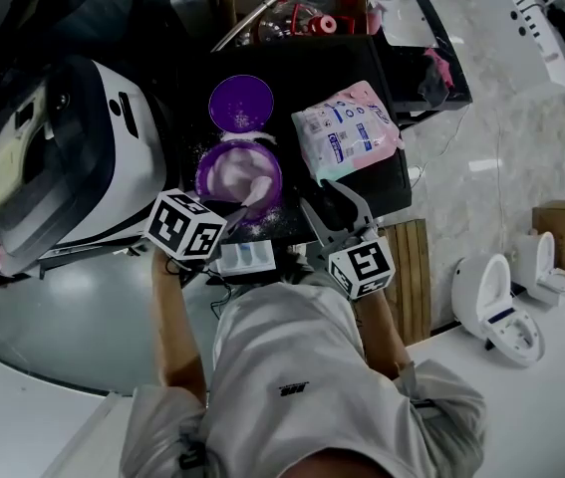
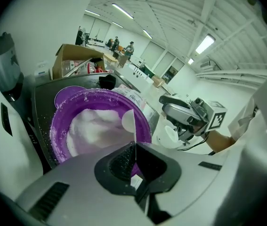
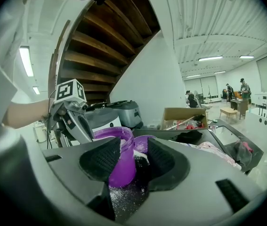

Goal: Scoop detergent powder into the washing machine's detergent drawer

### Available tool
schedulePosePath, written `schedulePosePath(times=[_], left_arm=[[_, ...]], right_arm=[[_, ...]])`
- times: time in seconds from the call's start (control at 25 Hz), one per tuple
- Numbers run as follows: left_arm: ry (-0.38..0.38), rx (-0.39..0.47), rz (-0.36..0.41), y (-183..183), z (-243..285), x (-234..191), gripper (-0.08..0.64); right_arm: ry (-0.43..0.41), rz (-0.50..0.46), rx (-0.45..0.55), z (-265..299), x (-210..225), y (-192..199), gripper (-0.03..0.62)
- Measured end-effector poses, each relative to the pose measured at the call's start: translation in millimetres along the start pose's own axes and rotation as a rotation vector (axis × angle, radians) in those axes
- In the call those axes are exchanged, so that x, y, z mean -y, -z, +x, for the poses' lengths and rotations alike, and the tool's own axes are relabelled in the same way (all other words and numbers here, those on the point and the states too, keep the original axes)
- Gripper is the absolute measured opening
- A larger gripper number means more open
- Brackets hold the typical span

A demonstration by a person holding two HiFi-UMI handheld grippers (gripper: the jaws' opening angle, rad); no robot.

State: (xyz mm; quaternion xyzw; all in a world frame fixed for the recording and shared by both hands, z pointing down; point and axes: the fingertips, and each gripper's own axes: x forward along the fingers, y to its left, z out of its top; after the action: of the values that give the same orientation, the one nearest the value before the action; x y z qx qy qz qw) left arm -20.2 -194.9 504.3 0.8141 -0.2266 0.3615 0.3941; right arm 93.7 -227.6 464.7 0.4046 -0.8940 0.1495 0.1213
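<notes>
Two claws over one black table [image 1: 327, 63]. My left claw [image 2: 134, 149] is clenched on the thin white handle of a scoop [image 2: 128, 120], pads tight together on it. The scoop's round bowl stands just ahead of the tips, over the near rim of the purple tub [image 2: 60, 126]. White detergent powder [image 2: 95, 128] is heaped inside, ahead and a little left of the scoop.

My right claw [image 3: 140, 159] is released and grasps nothing. The tub's wall [image 3: 124, 161] shows in the gap, close by the left pad (touching or not, I cannot tell). Loose grains [image 3: 124, 194] lie scattered on the table under the pads.

Head view: left claw [image 1: 240, 207] at the tub's near edge, right claw [image 1: 327, 202] just right of the tub. The purple lid [image 1: 240, 103] lies flat beyond the tub. A detergent bag [image 1: 347, 127] rests ahead of the right claw. The washing machine [image 1: 63, 147] sits left of the left claw.
</notes>
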Motion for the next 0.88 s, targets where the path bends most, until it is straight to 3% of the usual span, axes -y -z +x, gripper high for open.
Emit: schedulePosePath(times=[0.88], left_arm=[[-0.209, 0.445, -0.251, -2.9, -11.8, -1.0, 0.015]], right_arm=[[-0.165, -0.079, 0.001, 14.6, -27.3, -5.6, 0.176]])
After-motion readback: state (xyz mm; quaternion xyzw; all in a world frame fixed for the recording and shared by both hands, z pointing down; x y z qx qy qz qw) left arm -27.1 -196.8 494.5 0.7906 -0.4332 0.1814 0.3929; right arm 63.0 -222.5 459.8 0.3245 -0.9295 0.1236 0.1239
